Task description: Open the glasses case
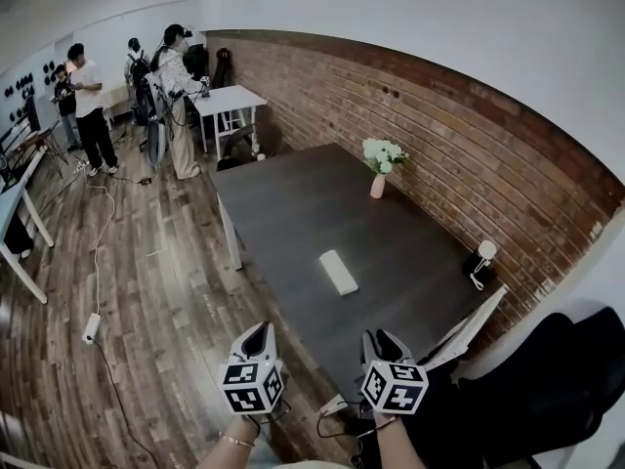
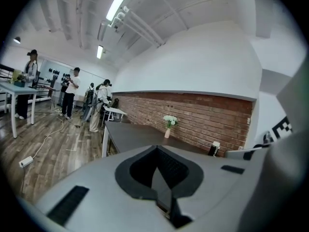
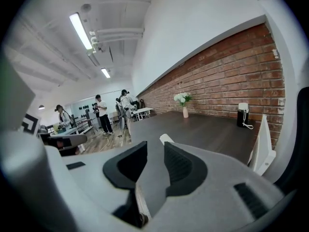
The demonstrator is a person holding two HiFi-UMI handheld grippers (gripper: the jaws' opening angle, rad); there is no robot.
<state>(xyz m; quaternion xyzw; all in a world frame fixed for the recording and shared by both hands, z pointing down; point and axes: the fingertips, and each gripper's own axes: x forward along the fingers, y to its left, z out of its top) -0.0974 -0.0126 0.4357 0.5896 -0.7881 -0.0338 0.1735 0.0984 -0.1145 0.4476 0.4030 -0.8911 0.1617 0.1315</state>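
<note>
1. The left tool point(image 1: 258, 332) is closed. In the left gripper view its two dark jaws meet at the tips point(image 2: 157, 147) and grip nothing.
2. The right tool point(image 1: 383, 338) is open. The right gripper view shows a clear gap between its jaws point(image 3: 155, 144), with nothing held in it.
3. Each tool carries a cube with black-and-white square marker patterns, and those patterns are the only print I can make out. The left cube point(image 1: 252, 385) sits just behind the left tool's jaws, and the right cube point(image 1: 395, 386) sits just behind the right tool's.
4. The glasses case point(image 1: 339, 272), a white oblong, lies shut and flat on the dark tabletop point(image 1: 293, 213). It is ahead of both tools and between their lines, well apart from each and nearer the right one.
5. From the right tool, one end of the case point(image 3: 165, 138) shows just over the jaw tips, almost straight ahead.
6. Farther ahead of the tools, beyond the case, a small vase of white flowers point(image 1: 379, 169) stands near the brick wall point(image 1: 469, 154).
7. Ahead and to the right of the right tool, a dark gadget with a white top and a white cord point(image 1: 481, 259) stands against the wall.
8. Far ahead and to the left of the left tool, several people point(image 1: 176, 96) stand on the wooden floor point(image 1: 156, 291) around a white table point(image 1: 227, 99).
</note>
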